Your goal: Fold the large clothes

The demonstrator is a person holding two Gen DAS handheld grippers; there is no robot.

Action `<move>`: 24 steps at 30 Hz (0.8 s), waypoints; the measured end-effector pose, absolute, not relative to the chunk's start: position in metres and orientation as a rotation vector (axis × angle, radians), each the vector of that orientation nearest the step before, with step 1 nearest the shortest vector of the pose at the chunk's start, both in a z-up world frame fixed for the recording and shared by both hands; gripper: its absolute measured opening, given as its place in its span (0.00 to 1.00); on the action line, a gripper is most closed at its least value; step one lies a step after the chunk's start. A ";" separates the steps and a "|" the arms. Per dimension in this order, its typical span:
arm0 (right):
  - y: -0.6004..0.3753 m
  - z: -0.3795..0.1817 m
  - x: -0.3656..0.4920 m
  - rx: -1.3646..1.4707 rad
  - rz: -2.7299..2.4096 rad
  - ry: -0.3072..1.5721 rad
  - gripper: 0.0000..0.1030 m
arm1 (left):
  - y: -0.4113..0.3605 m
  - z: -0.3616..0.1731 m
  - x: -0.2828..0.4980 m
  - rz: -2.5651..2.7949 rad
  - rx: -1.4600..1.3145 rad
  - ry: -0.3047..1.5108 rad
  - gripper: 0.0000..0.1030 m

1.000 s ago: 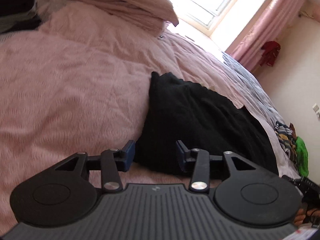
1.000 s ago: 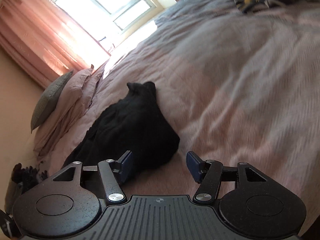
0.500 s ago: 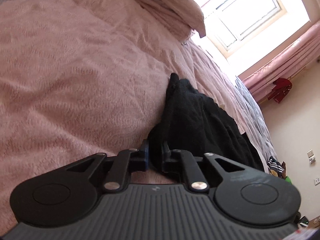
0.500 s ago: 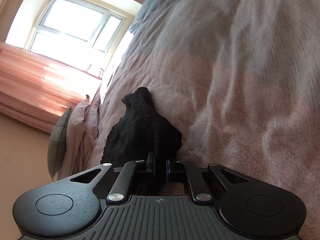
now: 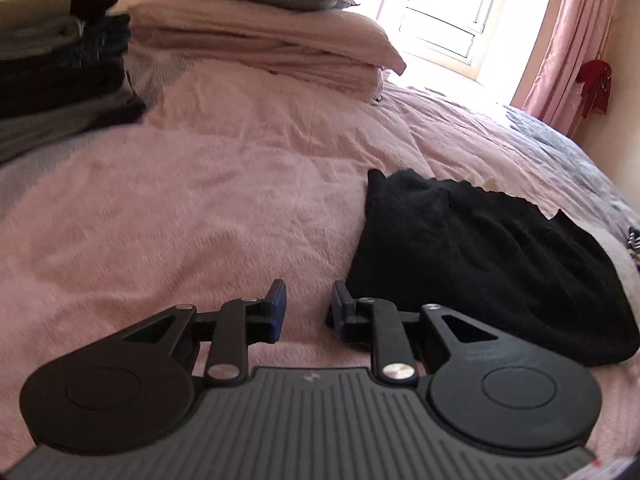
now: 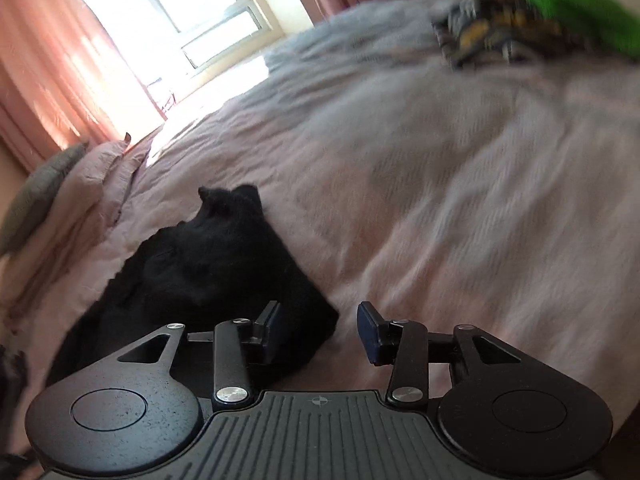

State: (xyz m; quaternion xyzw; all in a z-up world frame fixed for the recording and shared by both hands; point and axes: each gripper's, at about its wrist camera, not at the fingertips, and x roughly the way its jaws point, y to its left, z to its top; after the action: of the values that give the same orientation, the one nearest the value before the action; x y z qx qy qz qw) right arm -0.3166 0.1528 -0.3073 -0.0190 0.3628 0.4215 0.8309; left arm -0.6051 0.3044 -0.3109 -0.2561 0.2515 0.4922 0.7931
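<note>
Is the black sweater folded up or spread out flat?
Folded. The black sweater lies doubled into a compact bundle on the pink bedspread, edges tucked in, not spread flat.

I'm working in a home bedroom, pink-covered bed point(image 5: 224, 200), stacked pillows point(image 5: 264, 36), curtained window point(image 5: 448, 4), what looks like folded clothes point(image 5: 60, 76) piled alongside

No readable words, brand names or numbers anywhere. Only two small moulded marks: a pale angular emblem at the top centre of the ribbed plate point(image 5: 309, 377) of the left hand-held gripper point(image 5: 306, 306), and a tiny crosshair-in-circle sign in the same spot on the ribbed plate point(image 6: 319, 401) of the right hand-held gripper point(image 6: 320, 322).
</note>
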 end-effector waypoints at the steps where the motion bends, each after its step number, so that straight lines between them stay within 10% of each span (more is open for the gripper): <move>1: 0.159 -0.299 -0.330 -0.106 0.932 0.682 0.38 | 0.304 -0.304 -0.599 1.057 -0.513 0.550 0.18; 9: 0.259 -0.331 -0.432 -0.480 1.339 0.401 0.38 | 0.294 -0.317 -0.469 0.824 -0.232 0.680 0.23; 18: 0.240 -0.344 -0.354 -0.293 1.139 0.629 0.38 | 0.313 -0.330 -0.485 0.921 -0.299 0.739 0.21; 24: 0.196 -0.306 -0.365 -0.279 1.067 0.704 0.56 | 0.278 -0.297 -0.499 0.955 -0.324 0.767 0.47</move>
State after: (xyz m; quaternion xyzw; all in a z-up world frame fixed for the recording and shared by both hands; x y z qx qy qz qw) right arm -0.3651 0.1961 -0.3061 -0.1300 0.3273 0.4960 0.7937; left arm -0.4989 0.2778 -0.2974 -0.1516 0.3581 0.4464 0.8059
